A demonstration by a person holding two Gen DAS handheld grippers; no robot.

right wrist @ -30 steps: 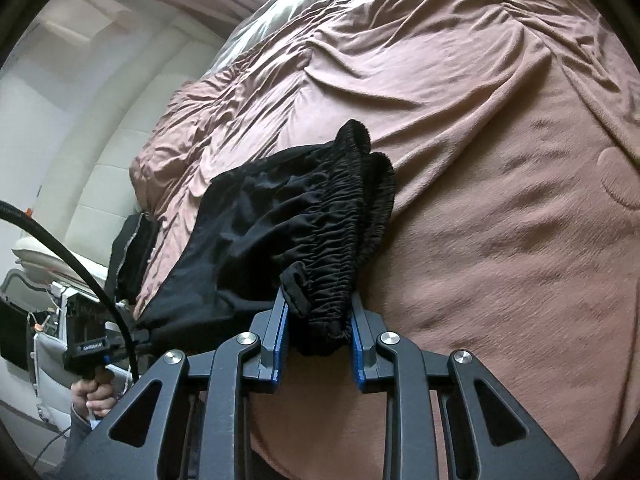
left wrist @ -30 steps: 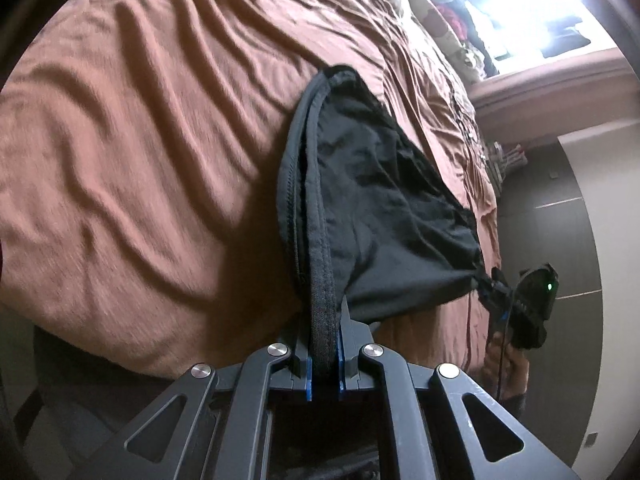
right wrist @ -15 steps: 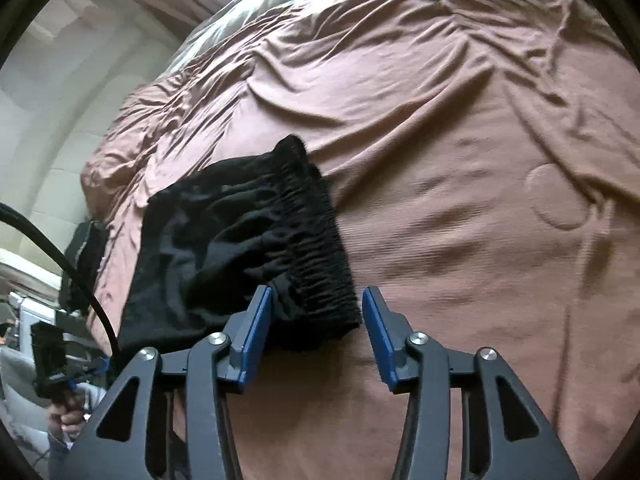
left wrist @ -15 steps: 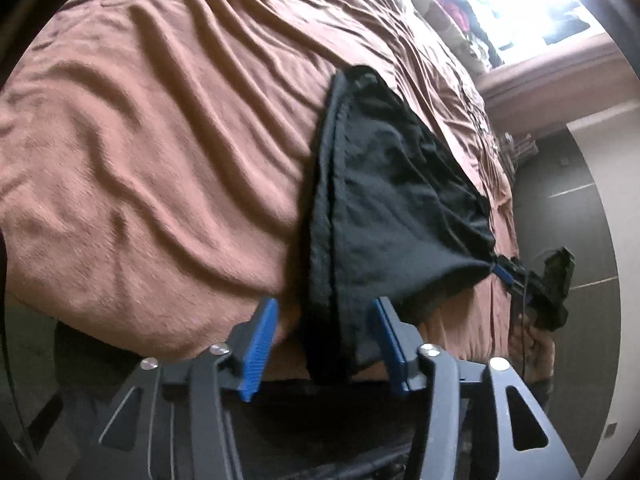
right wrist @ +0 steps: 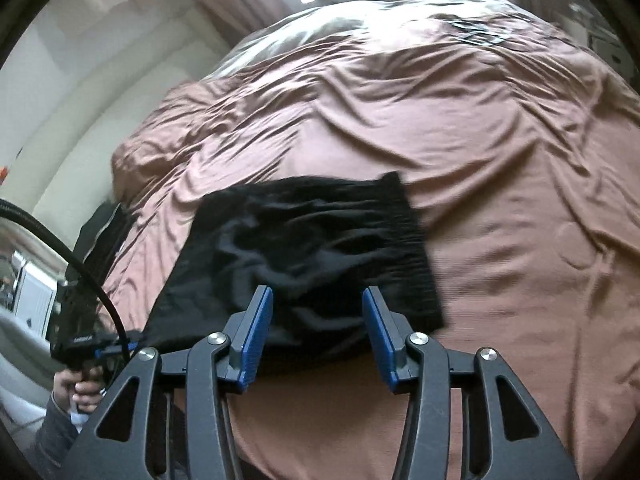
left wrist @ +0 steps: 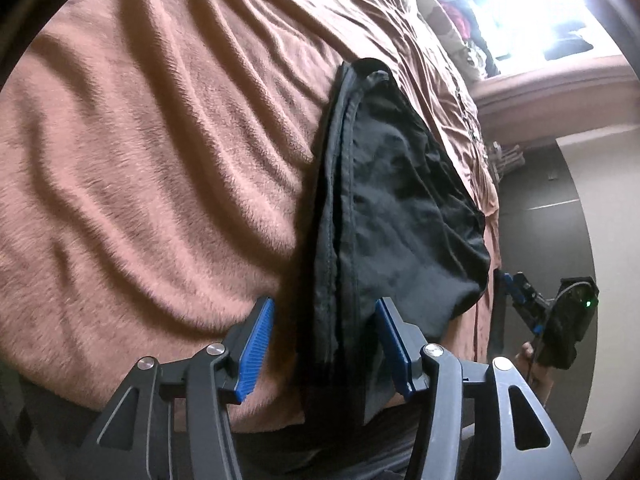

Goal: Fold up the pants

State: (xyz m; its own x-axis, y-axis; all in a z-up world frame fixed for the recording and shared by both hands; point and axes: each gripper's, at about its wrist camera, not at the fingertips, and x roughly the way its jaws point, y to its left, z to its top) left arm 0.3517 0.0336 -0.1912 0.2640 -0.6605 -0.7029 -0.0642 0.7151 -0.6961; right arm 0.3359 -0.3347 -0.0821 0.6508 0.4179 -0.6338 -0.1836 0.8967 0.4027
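Note:
Black pants (right wrist: 304, 248) lie folded into a flat rectangle on the brown blanket (right wrist: 460, 140), the gathered waistband along their right side. My right gripper (right wrist: 318, 294) hovers open over their near edge, its blue pads clear of the cloth. In the left wrist view the pants (left wrist: 400, 208) run away from me with a stitched hem on the left. That hem passes between the blue pads of my left gripper (left wrist: 324, 306), which stands open and does not press it. The right gripper (left wrist: 514, 284) shows past the pants' far corner, and the left gripper (right wrist: 120, 346) shows at the lower left.
A hand (right wrist: 80, 392) and grey sleeve hold the left gripper's handle, with a black cable (right wrist: 80, 264) arching above. Another dark garment (right wrist: 104, 236) hangs at the bed's left edge. A padded wall (right wrist: 80, 100) lies beyond. Clutter (left wrist: 460, 20) sits by the bright window.
Both grippers let go of the pants and opened. The pants dropped flat on the blanket. The right gripper drew back and up, so the pants now lie further from it.

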